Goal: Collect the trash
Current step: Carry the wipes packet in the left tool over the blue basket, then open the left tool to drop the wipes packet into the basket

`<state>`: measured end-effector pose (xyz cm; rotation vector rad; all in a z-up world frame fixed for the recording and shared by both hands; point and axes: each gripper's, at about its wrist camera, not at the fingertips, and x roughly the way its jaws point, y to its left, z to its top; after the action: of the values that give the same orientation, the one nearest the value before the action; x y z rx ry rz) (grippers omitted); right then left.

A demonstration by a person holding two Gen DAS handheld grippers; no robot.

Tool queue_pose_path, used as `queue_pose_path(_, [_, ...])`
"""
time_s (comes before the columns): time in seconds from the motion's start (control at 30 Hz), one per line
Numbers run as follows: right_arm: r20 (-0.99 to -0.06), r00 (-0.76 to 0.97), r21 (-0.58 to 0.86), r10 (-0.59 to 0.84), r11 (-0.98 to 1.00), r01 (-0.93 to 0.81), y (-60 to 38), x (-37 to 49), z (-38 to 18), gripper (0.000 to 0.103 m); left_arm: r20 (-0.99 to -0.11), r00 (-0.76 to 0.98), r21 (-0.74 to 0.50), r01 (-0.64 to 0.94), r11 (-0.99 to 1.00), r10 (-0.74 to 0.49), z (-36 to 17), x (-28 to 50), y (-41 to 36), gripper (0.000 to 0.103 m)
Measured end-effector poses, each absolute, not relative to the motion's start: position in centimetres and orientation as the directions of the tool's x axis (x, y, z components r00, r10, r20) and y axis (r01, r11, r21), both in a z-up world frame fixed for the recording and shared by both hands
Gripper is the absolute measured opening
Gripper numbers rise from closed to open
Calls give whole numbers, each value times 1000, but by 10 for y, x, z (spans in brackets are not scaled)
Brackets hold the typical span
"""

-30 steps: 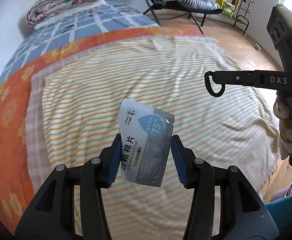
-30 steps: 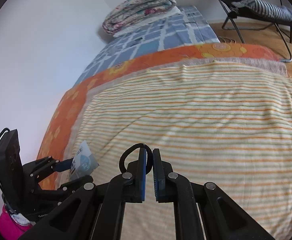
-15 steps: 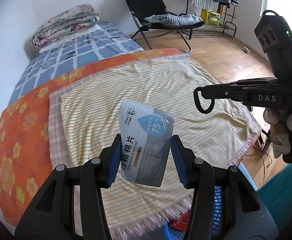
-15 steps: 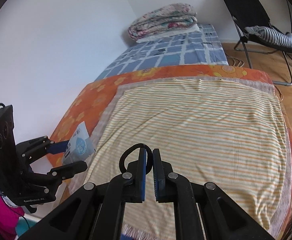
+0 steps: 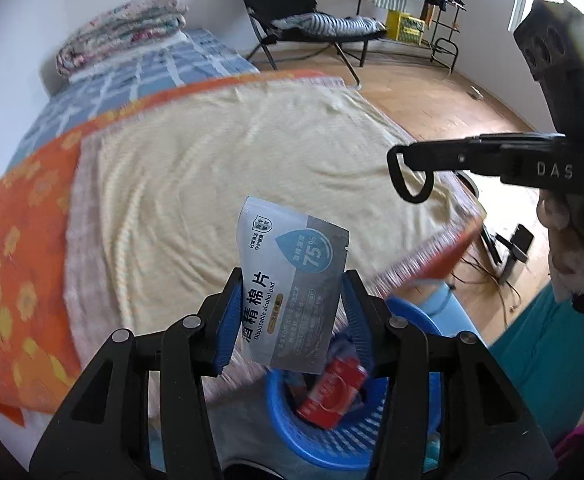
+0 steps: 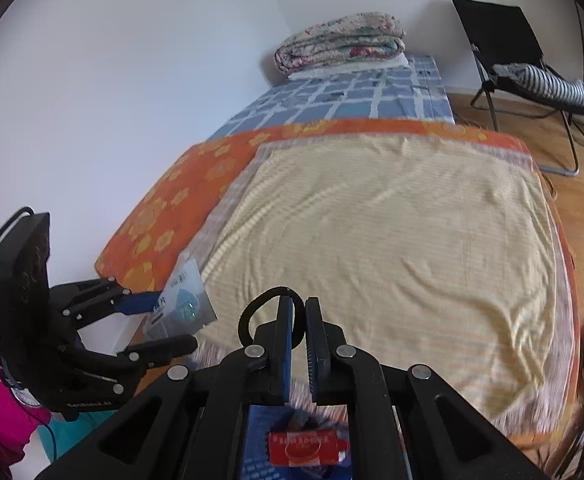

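Bed (image 5: 220, 168) now farther back than half second ago; blue bin (image 5: 332, 432) newly in view just off bed's near edge, red wrapper (image 5: 334, 394) inside; left gripper (image 5: 290, 300) pinches wipe packet (image 5: 292, 280) above bin, drop seems next; right gripper (image 6: 299, 330) pressed together, holding nothing.

- My left gripper (image 5: 290, 316): black frame, blue pads.
- Alcohol pad sachet (image 5: 294, 280) in it: white & grey, blue drop w/ "75%", black text.
- Basket (image 5: 332, 436): blue; red pkg (image 5: 332, 394) inside.
- Blanket (image 5: 252, 168): pale yellow, faint orange stripes.
- Sheet (image 5: 16, 264): orange w/ yellow flowers.
- Mattress cover (image 6: 352, 100): blue/white check.
- Folded quilt (image 6: 340, 42): pink-green floral.
- Chair (image 6: 504, 40): black.
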<state>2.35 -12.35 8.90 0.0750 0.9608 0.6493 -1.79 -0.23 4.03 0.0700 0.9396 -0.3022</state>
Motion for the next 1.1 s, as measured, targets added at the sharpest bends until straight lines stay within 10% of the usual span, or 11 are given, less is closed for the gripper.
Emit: queue_pose_path(1.1, [-840, 263, 354, 475, 847, -397, -149, -57, -20, 9, -878, 390, -201, 226, 953, -278, -64, -78, -32, 55])
